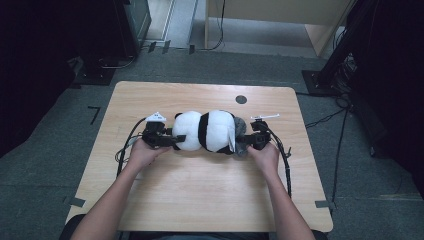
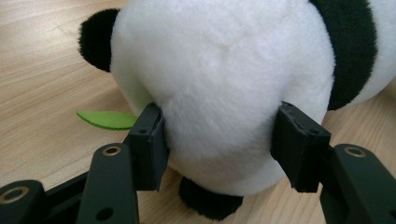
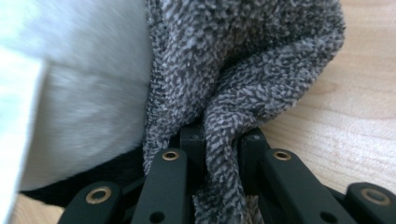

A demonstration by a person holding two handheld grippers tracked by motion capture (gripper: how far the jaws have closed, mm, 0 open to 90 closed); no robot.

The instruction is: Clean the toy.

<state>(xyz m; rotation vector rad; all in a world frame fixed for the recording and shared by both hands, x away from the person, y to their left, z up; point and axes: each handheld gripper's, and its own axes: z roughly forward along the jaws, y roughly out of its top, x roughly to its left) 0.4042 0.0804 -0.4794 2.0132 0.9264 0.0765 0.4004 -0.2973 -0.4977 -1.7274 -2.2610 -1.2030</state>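
High view shows the toy panda [image 1: 205,131] lying lengthwise across the tabletop [image 1: 200,195] between both hands, the left claw [image 1: 172,140] clamped on its white head end, the right claw [image 1: 243,143] pinching the grey cloth [image 1: 240,127] at its far end.

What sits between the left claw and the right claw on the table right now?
The plush panda fills that stretch in the high view: the left claw clamps its head end, the right claw pinches a grey cloth at its far end.

black-and-white plush panda [image 1: 207,131], speckled grey cloth [image 3: 261,79], green felt leaf [image 2: 108,119], pale wood-grain table [image 1: 200,185].
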